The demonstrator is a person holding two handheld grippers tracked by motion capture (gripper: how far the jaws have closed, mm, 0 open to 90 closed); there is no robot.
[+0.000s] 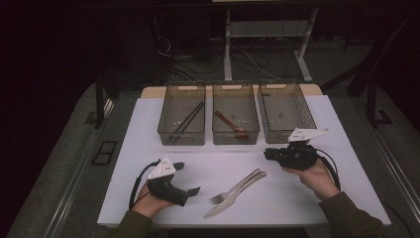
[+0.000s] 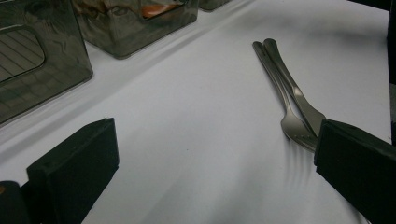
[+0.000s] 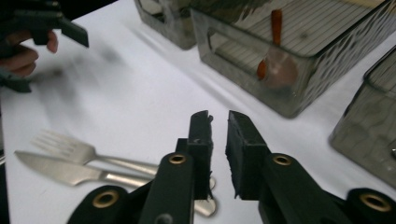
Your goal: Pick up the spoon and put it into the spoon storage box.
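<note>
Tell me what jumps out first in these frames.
Three smoky bins stand in a row at the far side of the white table: chopsticks in the left one, a reddish spoon in the middle one. Nearer the person, a fork and knife lie side by side between the two grippers. The left gripper is wide open; the right gripper hangs over the handle ends, jaws nearly together, nothing between them.
</note>
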